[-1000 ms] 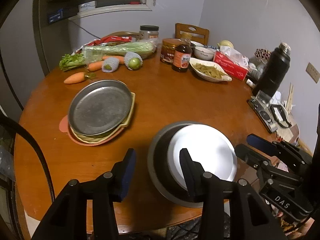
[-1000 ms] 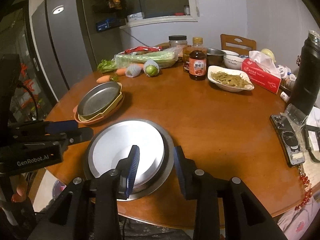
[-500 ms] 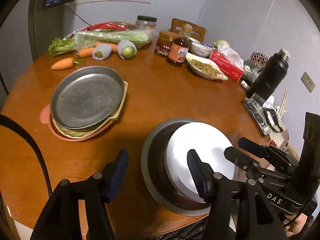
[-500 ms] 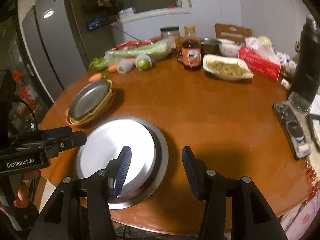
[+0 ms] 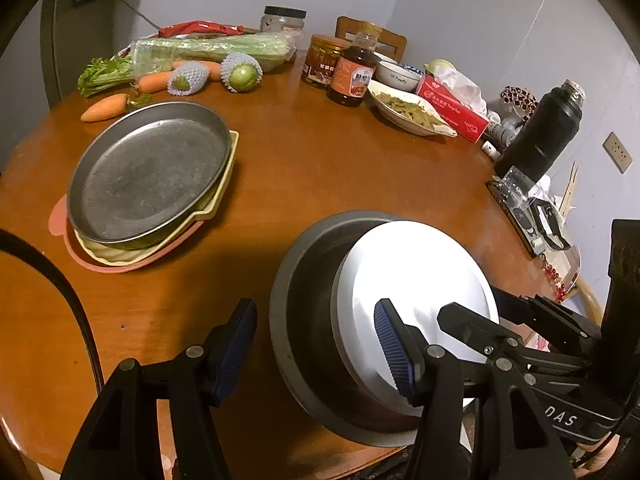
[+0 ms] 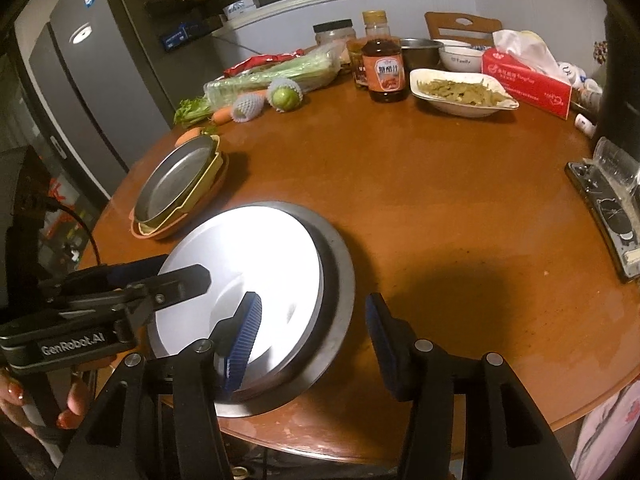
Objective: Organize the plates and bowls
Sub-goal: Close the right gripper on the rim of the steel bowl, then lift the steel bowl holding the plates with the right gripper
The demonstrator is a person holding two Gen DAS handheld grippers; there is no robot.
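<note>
Left tool: my left tool stood with its jaws apart, having just been widening; the near rim of the grey plate lay between the blue pads, which did not press on it.
Right tool: my right tool was likewise spread, its jaws having just been widening; the right-hand edge of both plates sat in the gap, with neither pad squeezing it.
White plate: the white plate lay inside the grey plate, shifted off-centre, at the near edge of the counter.
Grey plate: it rested flat on the counter, part of its rim close to the counter's edge.
Second stack: a metal plate sat on top of a cream dish, which sat on a pink dish, well apart from the two-plate stack, to its left.
Vegetables: carrots, celery and netted fruit lay beyond the second stack.
Far side: a sauce bottle, a dish of greens and a red tissue box stood across the counter.
Hand: my fingers gripped the left tool's handle below the counter's edge.
</note>
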